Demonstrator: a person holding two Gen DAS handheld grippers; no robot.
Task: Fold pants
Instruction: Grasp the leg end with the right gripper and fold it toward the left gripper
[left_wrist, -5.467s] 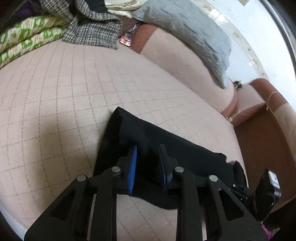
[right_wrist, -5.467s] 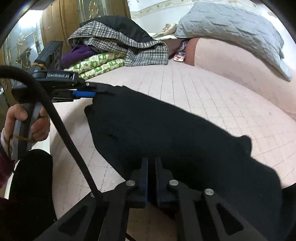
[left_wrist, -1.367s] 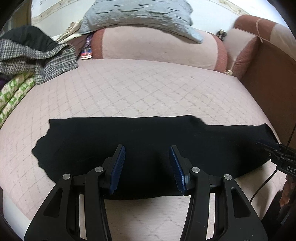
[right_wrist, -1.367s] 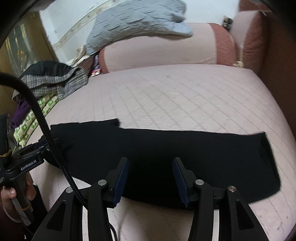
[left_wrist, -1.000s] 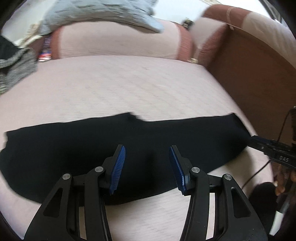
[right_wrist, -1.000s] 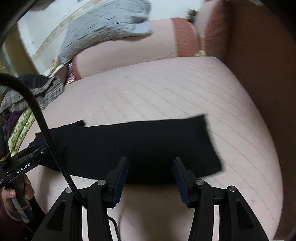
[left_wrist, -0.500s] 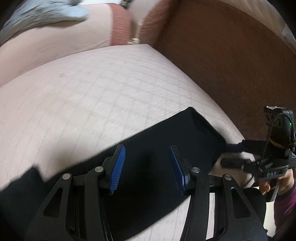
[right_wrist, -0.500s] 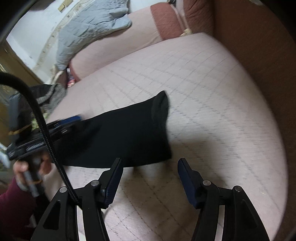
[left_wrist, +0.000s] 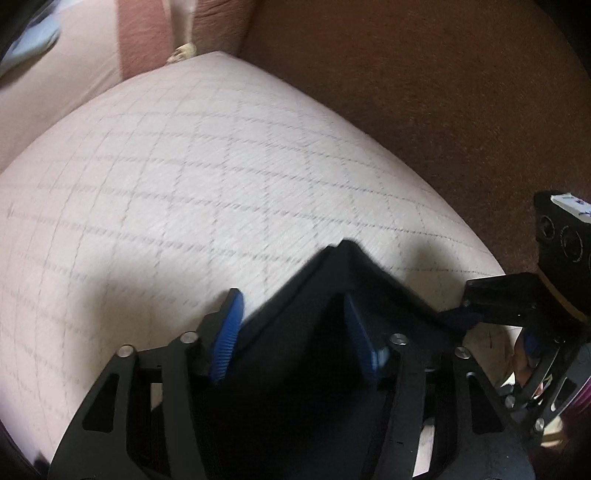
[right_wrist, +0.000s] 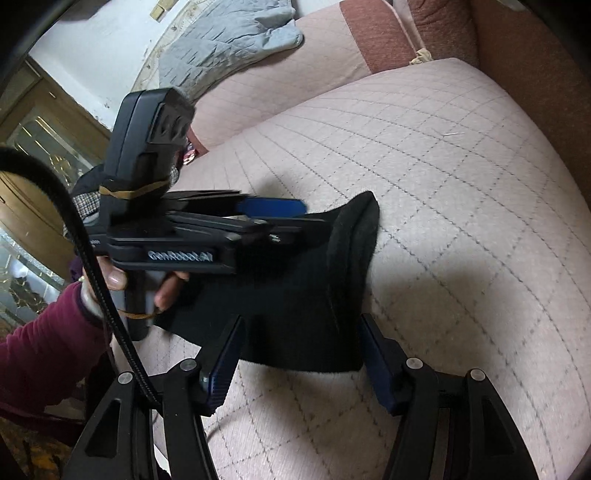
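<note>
Both grippers stood released over the black pants (right_wrist: 295, 295) on the sofa (right_wrist: 461, 221). The left gripper (left_wrist: 291, 332) straddled the hem; the right gripper (right_wrist: 299, 354) did too.

We see a pale pink quilted mattress (right_wrist: 461, 192) with a diamond stitch pattern; it fills the middle and right of the right wrist view. At the top centre lies a long pink bolster (right_wrist: 295, 70) with a dark red end, and a grey quilted pillow (right_wrist: 229, 40) rests on it. A brown headboard (left_wrist: 424, 92) fills the upper right of the left wrist view. At the far left stands a wooden cabinet (right_wrist: 33, 147).
</note>
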